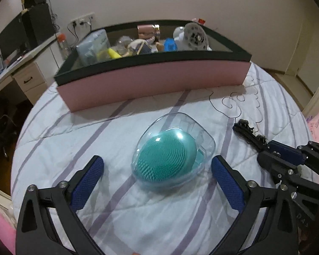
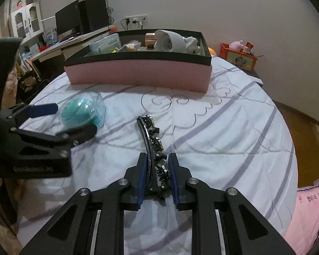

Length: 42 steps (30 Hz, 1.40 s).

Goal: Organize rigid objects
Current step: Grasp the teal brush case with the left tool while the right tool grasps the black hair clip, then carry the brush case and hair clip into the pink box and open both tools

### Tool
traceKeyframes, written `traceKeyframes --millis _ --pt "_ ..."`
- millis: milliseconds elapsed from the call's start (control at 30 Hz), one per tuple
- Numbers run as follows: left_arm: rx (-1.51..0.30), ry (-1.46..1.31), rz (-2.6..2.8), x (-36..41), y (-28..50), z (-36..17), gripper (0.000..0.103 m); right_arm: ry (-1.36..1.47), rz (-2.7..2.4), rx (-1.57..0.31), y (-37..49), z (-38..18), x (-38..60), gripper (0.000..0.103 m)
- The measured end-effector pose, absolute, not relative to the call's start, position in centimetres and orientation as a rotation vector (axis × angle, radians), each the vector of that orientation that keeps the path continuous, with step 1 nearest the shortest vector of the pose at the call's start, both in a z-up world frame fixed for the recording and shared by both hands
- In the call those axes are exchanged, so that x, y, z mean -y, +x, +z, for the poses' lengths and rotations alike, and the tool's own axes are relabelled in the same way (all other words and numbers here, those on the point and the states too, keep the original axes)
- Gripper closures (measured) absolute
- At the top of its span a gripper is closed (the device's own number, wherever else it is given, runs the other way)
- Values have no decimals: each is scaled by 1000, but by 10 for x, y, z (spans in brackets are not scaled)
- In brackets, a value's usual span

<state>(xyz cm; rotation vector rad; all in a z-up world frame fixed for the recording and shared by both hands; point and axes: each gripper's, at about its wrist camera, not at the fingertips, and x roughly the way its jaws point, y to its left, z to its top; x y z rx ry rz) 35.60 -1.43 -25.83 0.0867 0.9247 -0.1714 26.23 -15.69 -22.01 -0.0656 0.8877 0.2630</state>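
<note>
My left fingers [image 1: 157, 167] stand wide apart, one blue pad on each side of the teal brush in its clear shell [image 1: 172, 150], and neither pad presses on it. The shell lies on the bed [image 1: 95, 127], on the white quilt with pale purple stripes, about midway between the near edge and the pink box [image 1: 153, 80]. In the right wrist view that same brush [image 2: 83, 110] sits toward the left edge of the bed, with my left fingers [image 2: 74, 119] reaching around it from the left.

My right fingers [image 2: 157, 165] are clamped on the near end of a black hair clip [image 2: 152, 136] studded with shiny beads. The clip is long and curved and stands on its edge, its far end pointing toward the pink box [image 2: 138, 74]. Whether it rests on the quilt or is just clear of it I cannot tell. In the left wrist view the clip [image 1: 247, 132] shows at the right, with my right fingers [image 1: 272, 150] closed on it, well apart from the brush.

The pink box has a dark rim and stands across the far side of the bed. It holds a white round fan [image 1: 191, 37], a pale blue packet [image 1: 92, 45], something yellow [image 1: 112, 53], a small blue item [image 1: 170, 44] and other bits I cannot make out.
</note>
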Motion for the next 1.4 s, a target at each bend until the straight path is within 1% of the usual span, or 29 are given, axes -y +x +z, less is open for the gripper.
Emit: traceKeyframes --millis 33,67,100,133,200,267,333,400,433,467,600,767,1000,1200,1400 --pt "-926 81 -192 15 357 -260 19 -68 264 -891 264 -221 156 82" --pt "-926 85 -199 16 358 -260 19 -69 264 -892 266 -221 154 82" --pt "-920 88 -205 17 358 -259 26 -68 265 -892 268 -221 154 82" --pt "-915 84 -219 17 357 -258 37 -64 268 -893 270 -220 154 81" --pt "-907 69 -228 16 357 -256 37 -62 274 -895 273 -220 154 76" --pt "-902 50 -231 13 354 -255 37 -68 281 -895 275 -220 154 63" --pt "-897 35 -222 9 350 -254 37 -92 282 -894 279 -220 150 63" --pt "-894 24 -219 7 346 -253 37 -112 288 -901 281 -222 145 63" --pt "-891 22 -215 6 345 -252 37 -125 285 -899 282 -222 142 70" --pt "-886 20 -209 5 343 -251 37 -134 288 -898 283 -222 140 84" --pt "-871 10 -198 2 335 -245 37 -141 272 -863 278 -219 136 84" --pt "-805 -11 -174 -4 318 -225 37 -57 287 -779 262 -196 135 84" --pt "-686 12 -121 -15 282 -177 37 -34 331 -645 227 -150 116 84" --pt "-588 8 -97 -27 246 -141 37 -74 328 -550 197 -115 101 84" --pt "-453 18 -67 -32 209 -102 37 -82 327 -435 163 -80 92 84"
